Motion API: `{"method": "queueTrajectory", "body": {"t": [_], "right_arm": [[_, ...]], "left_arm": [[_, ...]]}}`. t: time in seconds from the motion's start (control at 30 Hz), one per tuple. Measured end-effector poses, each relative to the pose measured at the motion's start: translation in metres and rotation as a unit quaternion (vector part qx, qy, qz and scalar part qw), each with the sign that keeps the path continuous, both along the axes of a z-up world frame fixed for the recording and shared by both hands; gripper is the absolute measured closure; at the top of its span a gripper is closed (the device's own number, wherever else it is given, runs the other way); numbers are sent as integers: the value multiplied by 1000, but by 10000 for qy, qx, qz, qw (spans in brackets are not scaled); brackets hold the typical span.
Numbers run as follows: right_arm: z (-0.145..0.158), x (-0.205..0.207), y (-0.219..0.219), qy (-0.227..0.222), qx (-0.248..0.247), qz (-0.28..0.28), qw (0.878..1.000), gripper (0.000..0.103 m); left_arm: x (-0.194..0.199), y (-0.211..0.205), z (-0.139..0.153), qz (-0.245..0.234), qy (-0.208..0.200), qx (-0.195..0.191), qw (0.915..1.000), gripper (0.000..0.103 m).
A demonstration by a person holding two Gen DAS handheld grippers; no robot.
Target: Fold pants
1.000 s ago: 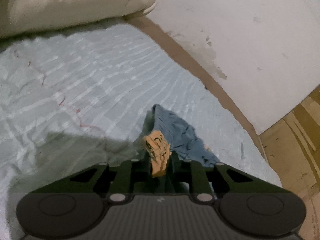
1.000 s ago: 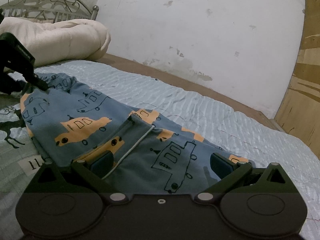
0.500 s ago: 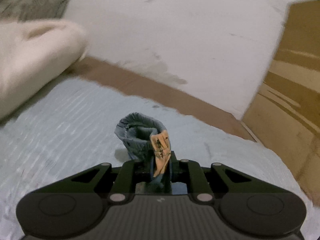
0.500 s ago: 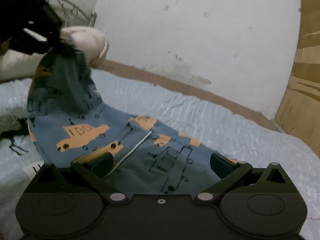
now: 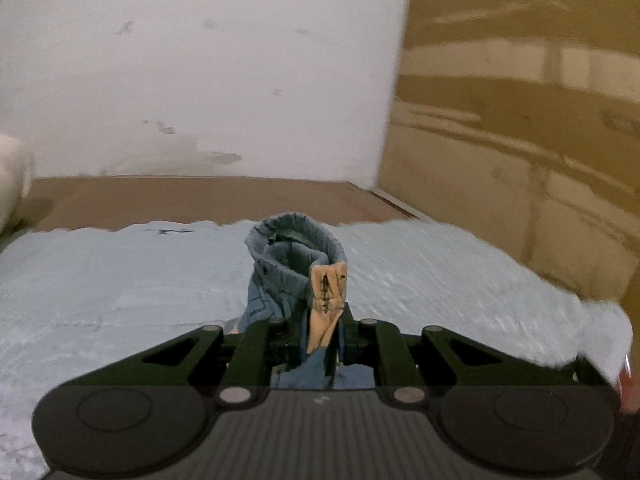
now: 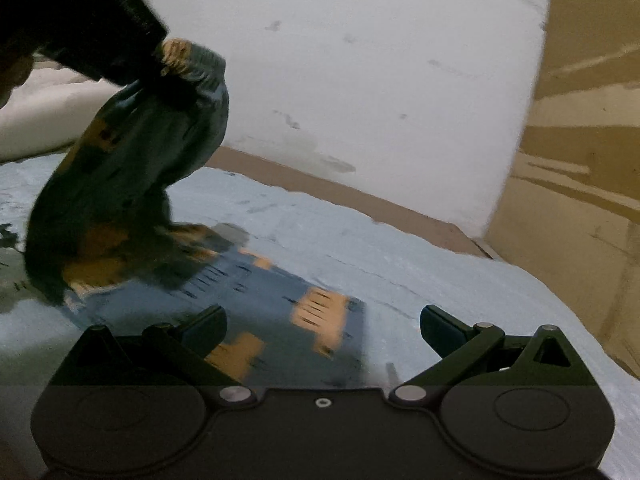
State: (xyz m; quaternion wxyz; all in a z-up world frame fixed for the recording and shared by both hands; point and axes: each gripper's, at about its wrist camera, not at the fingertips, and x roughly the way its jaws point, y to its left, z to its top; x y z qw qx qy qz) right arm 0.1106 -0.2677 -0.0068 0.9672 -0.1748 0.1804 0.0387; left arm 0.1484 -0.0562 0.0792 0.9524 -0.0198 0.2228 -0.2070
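Right wrist view shows the blue pants [image 6: 256,312] with orange car prints partly flat on the pale bedsheet [image 6: 400,248], their near end lying between the widely spread fingers of the right gripper [image 6: 323,326], which do not press on the cloth. The far-left end is lifted off the bed, pinched in the left gripper [image 5: 324,320], whose fingers are closed tight on a bunched hem. By my reading the first fold is under way: one end is raised to carry over the other, nothing is laid or smoothed yet, and later folds remain. The bed offers open sheet to the right and far side; a brown bed edge [image 5: 192,196] and white wall [image 6: 360,80] bound the far side, a wooden panel [image 6: 580,160] the right, a pillow [image 6: 44,116] the far left.
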Motion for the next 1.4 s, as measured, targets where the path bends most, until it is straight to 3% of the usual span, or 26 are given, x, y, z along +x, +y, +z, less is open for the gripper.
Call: {"method": "queueTrajectory", "body": {"t": [0.23, 0.43, 0.53, 0.67, 0.8, 1.0, 1.13, 1.4], "right_arm": [[3, -12, -34, 50, -181, -516, 9985, 1], [3, -18, -58, 40, -109, -882, 9960, 1], [3, -17, -65, 63, -35, -968, 9953, 1], [2, -14, -65, 106, -42, -957, 9953, 1], [3, -11, -65, 130, 5, -958, 9953, 1], [1, -6, -63, 218, 126, -833, 9962, 1], [5, 5, -65, 336, 566, -618, 9959, 1], [14, 47, -40, 1063, 1466, 855, 9797, 1]], "left_arm": [[-11, -54, -26, -450, 162, 444, 9979, 88], [-17, -68, -51, -557, 336, 596, 9961, 88], [-19, -71, -60, -622, 383, 696, 9949, 81], [-23, -71, -66, -730, 504, 802, 9928, 43], [-30, -66, -73, -834, 544, 894, 9910, 31], [-49, -59, -83, -924, 344, 1329, 9862, 28], [-59, -57, -84, -978, 186, 1520, 9834, 28], [-63, -60, -90, -1119, 199, 1799, 9771, 40]]}}
